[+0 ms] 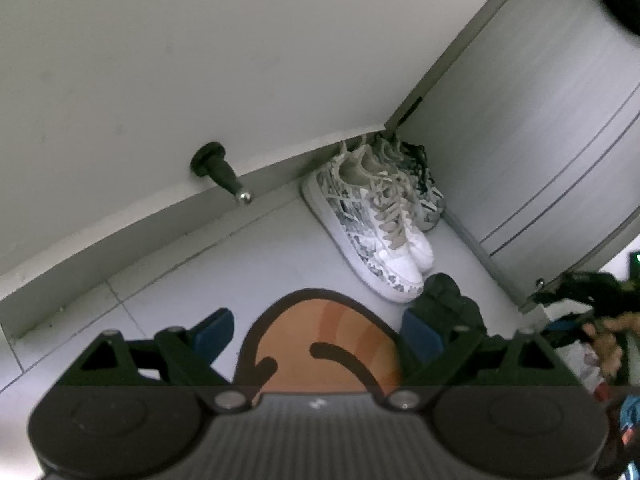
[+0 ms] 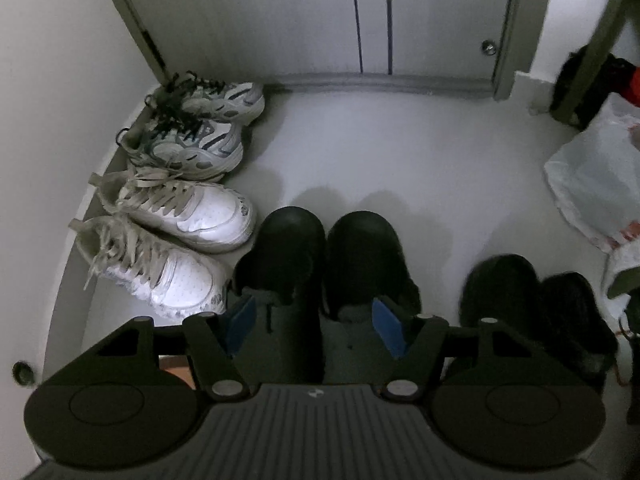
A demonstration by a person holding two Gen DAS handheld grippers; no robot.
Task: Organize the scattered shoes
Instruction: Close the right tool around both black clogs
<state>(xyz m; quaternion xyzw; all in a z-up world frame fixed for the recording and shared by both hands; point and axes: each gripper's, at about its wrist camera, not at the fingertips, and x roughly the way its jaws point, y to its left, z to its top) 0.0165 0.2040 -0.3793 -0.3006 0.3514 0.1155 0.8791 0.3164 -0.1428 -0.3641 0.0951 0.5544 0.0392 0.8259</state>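
Shoes are lined up along the wall on my left: a pair of grey running shoes with black laces (image 2: 196, 124) sits nearest the corner by the cabinet door (image 2: 312, 16), and just beside them, closer to me, is a pair of white sneakers with beige laces (image 2: 176, 236), toes pointing out across the pale tiled floor (image 2: 400, 152). In front of those, right under my right gripper (image 2: 316, 326), stands a pair of black fleece-lined shoes (image 2: 324, 264), side by side and touching, toes pointing away from me. My right gripper's blue pads (image 2: 386, 326) straddle the collars of both black shoes, one pad at the outer side of each; the jaws stand apart, and I cannot tell whether the pads actually press on the shoes. A second dark pair (image 2: 536, 308) sits to the right, apart from the first. A white plastic bag (image 2: 596, 188) lies further right.

My left gripper (image 1: 316, 334) is spread wide with nothing between its fingers, hanging over an orange cartoon-face mat (image 1: 320, 344). From that side the white sneakers show against the baseboard, next to a black doorstop (image 1: 220, 170) on the wall. My hand (image 1: 608, 340) appears at the right edge of that view.
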